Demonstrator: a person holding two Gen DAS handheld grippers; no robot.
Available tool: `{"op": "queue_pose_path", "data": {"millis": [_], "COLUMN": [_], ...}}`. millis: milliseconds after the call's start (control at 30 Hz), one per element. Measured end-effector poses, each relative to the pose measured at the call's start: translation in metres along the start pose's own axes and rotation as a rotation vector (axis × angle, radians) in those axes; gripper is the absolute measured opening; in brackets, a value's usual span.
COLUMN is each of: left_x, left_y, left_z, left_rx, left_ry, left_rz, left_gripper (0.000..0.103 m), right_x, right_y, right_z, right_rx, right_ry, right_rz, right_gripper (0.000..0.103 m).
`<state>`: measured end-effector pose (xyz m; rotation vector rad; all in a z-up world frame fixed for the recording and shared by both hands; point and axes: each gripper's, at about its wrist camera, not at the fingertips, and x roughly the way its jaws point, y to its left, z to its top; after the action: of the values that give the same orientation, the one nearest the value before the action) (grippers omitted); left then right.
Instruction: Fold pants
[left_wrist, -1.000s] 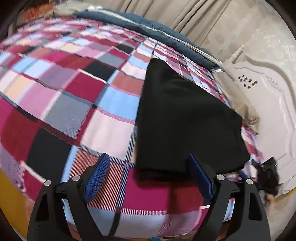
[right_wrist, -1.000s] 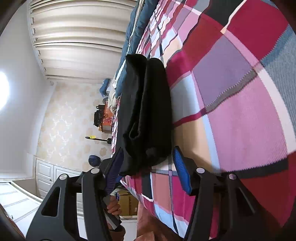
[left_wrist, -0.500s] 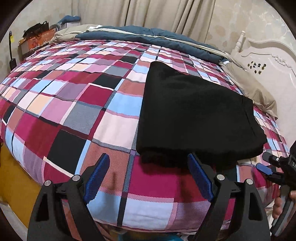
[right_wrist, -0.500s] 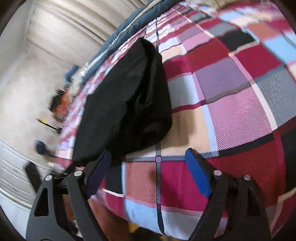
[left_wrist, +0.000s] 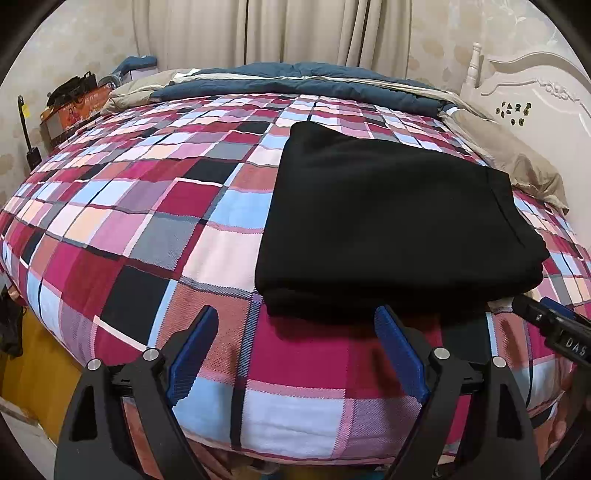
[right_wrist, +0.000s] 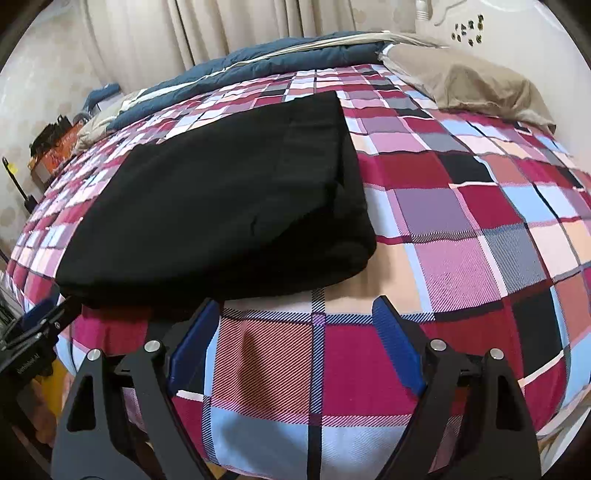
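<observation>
Plaid bedspread (left_wrist: 155, 206) fills our left wrist view, and our left gripper (left_wrist: 295, 349) hovers over its near edge, jaws spread wide with nothing between them. To its right we see the black pants (left_wrist: 388, 221), folded into a flat rectangle on the bed. Our right gripper (right_wrist: 295, 347) hangs just short of the pants' near right corner, jaws wide and holding nothing. Beyond lies a beige pillow (right_wrist: 476, 88).

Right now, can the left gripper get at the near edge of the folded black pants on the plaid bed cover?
Probably yes. The left gripper is open and empty just short of the folded black pants, with only bare plaid bed cover between them.
</observation>
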<state>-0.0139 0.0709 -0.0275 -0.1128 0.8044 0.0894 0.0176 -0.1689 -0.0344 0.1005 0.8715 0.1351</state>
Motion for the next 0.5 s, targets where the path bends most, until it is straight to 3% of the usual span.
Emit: {"op": "queue_pose_path", "data": {"millis": [500], "left_x": [-0.0009], "left_y": [-0.0034], "left_z": [0.0018], "left_rx": [-0.005], "left_ry": [-0.006], "left_rz": [0.007], "left_gripper": [0.085], "right_x": [0.0014], "right_y": [-0.0036], "right_z": [-0.0026], "right_rx": [0.02], "right_ry": [0.012], "right_rz": [-0.004], "right_gripper": [0.085]}}
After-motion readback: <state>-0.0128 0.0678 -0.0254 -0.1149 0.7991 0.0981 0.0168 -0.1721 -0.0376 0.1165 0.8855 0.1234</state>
